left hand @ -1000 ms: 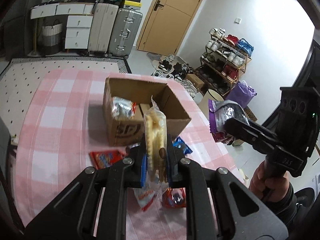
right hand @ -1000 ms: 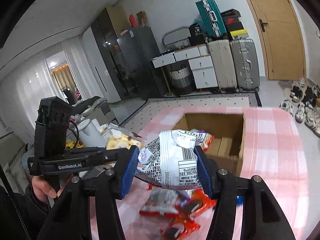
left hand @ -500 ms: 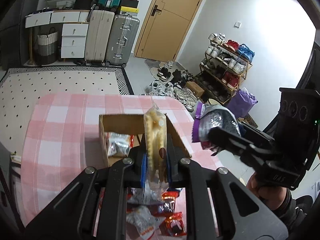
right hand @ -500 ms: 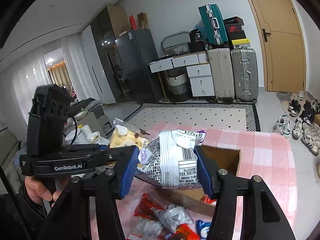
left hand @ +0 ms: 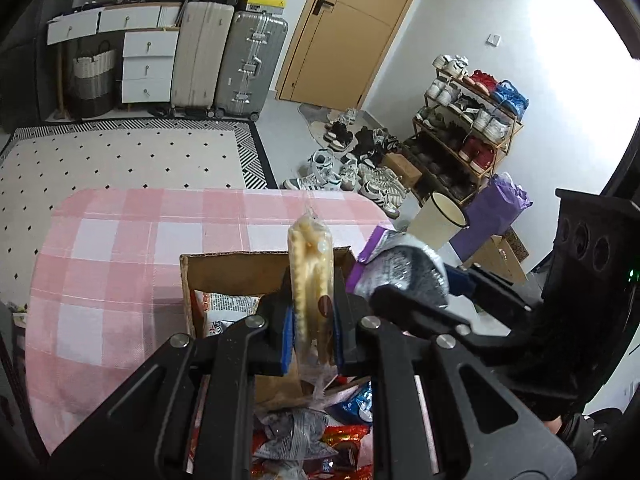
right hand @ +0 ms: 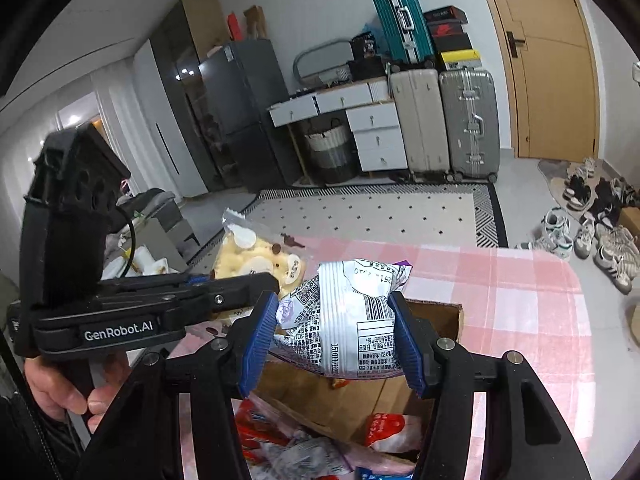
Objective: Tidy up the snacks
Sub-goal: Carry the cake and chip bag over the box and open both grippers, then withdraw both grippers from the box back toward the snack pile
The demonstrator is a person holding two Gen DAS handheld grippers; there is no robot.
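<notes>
A: Left wrist view first. What does the left hand-held gripper [left hand: 311, 330] have?

B: It is clamped on a clear cracker pack [left hand: 311, 276], held upright on edge above the box [left hand: 224, 270]. The box sits open on the pink checked worktop [left hand: 120, 240].

A: Anything inside the box?

B: A white printed packet [left hand: 230, 312] shows against the left wall; the rest is hidden behind the gripper. More wrappers [left hand: 308, 440] lie on the worktop on the near side of the box, red, silver and blue.

A: And the right hand-held gripper [left hand: 404, 284]?

B: It comes in from the right, clamped on a silver and purple bag [left hand: 396, 264], just beside the cracker pack.

A: Now the right wrist view.

B: The right hand-held gripper [right hand: 336, 336] grips the silver bag [right hand: 344, 320] between its blue pads [right hand: 260, 336], over the open box [right hand: 440, 320]. A red and white packet [right hand: 388, 430] lies low near the box's near wall; whether inside or outside, I cannot tell. The left hand-held gripper [right hand: 276, 280] sits to the left with the cracker pack [right hand: 256, 256], a hand [right hand: 64, 392] on its handle.
</notes>
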